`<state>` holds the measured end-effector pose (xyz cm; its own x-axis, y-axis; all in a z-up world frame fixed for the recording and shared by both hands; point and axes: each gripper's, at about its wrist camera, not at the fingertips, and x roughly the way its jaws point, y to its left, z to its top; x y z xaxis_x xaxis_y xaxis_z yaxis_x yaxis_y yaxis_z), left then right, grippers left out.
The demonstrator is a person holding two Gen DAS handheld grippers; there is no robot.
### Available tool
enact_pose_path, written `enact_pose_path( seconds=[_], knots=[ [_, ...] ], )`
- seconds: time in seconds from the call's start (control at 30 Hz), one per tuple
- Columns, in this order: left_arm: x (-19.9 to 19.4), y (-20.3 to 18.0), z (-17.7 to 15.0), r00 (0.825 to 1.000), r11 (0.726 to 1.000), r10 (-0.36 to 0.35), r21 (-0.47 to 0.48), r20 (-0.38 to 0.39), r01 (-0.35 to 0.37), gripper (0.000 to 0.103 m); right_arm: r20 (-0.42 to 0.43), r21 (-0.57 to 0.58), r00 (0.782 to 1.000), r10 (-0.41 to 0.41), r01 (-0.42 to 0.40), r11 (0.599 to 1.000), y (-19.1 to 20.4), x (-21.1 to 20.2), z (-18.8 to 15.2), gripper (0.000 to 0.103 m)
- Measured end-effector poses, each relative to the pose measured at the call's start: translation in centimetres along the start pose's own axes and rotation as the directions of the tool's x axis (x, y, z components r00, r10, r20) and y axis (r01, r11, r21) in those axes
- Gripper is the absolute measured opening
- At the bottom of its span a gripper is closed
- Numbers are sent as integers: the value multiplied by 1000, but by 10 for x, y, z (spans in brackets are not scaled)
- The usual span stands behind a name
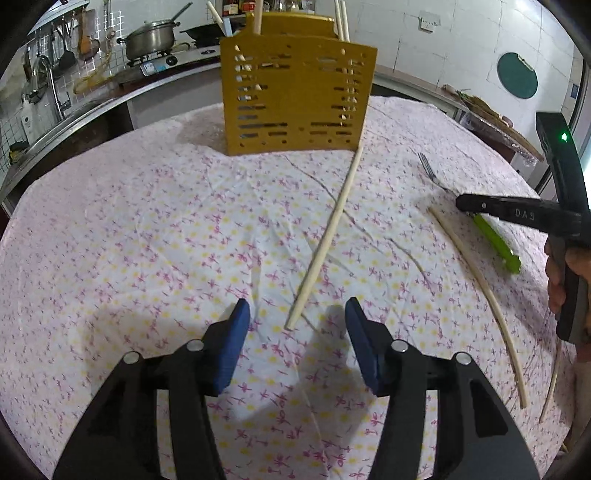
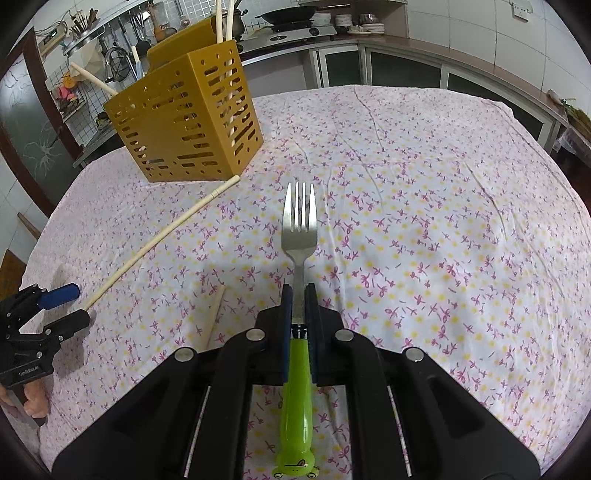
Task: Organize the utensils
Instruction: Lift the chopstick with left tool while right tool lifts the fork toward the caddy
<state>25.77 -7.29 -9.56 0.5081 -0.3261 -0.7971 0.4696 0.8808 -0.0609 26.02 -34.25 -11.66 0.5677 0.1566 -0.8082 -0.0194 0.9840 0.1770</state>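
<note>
A yellow slotted utensil holder (image 1: pixel 295 96) (image 2: pixel 184 118) stands on the floral tablecloth with several chopsticks inside. One pale chopstick (image 1: pixel 328 229) (image 2: pixel 159 243) lies on the cloth, running from the holder's base toward me. Its near end rests between the fingertips of my left gripper (image 1: pixel 297 317) (image 2: pixel 79 304), which is open, the blue pads clear of it. My right gripper (image 2: pixel 299 302) (image 1: pixel 461 203) is shut on the metal neck of a fork (image 2: pixel 299 218) (image 1: pixel 428 166). The fork's green handle (image 2: pixel 297 398) (image 1: pixel 496 243) runs back under the gripper. A second chopstick (image 1: pixel 480 295) (image 2: pixel 214 317) lies beside the fork.
Round table under a pink-flowered cloth (image 1: pixel 147 229) (image 2: pixel 424 221). Behind it runs a kitchen counter with a steel pot (image 1: pixel 151 37), a stove and wok (image 2: pixel 288 16), and a sink tap (image 1: pixel 51 85). A green round board (image 1: pixel 517 75) hangs on the wall. A hand (image 1: pixel 557 280) holds the right gripper.
</note>
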Motion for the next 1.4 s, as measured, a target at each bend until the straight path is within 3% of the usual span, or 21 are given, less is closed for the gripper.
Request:
enact_pose_path(
  seconds=[0.13,0.23,0.4,0.57,0.73,0.93,1.13,1.27,1.4],
  knots=[
    [2,-5,-3,1000,1000,4,20,2,-4,49,2,6,1000,7,-7,1000,-1,1,-1,8],
    [3,-3,-3,1000,1000,7,21,8,-7,39,3,6,1000,8,-8,1000,-2,1,-1,8],
    [3,-7,-3,1000,999,2,45,15,-3,10,6,10,1000,11,-11,1000,-2,1,-2,8],
    [0,-7,-1,1000,999,-12,44,17,11,9,6,9,1000,8,-8,1000,-1,1,-2,8],
    [-27,-12,9,995,999,-2,52,98,-3,9,19,4,1000,6,-6,1000,1,-3,-2,8],
    [-73,-12,34,974,999,4,35,227,-12,7,66,-7,998,12,-11,1000,8,-18,3,8],
    [-113,-9,66,940,1000,8,8,342,-11,6,104,-19,994,22,-20,1000,16,-30,10,8],
    [-129,-10,85,925,1000,7,4,379,-9,5,137,-18,990,26,-24,1000,19,-38,14,8],
    [-137,-12,100,922,1000,12,16,387,-20,5,164,-25,986,27,-23,999,22,-46,23,8]
  ],
)
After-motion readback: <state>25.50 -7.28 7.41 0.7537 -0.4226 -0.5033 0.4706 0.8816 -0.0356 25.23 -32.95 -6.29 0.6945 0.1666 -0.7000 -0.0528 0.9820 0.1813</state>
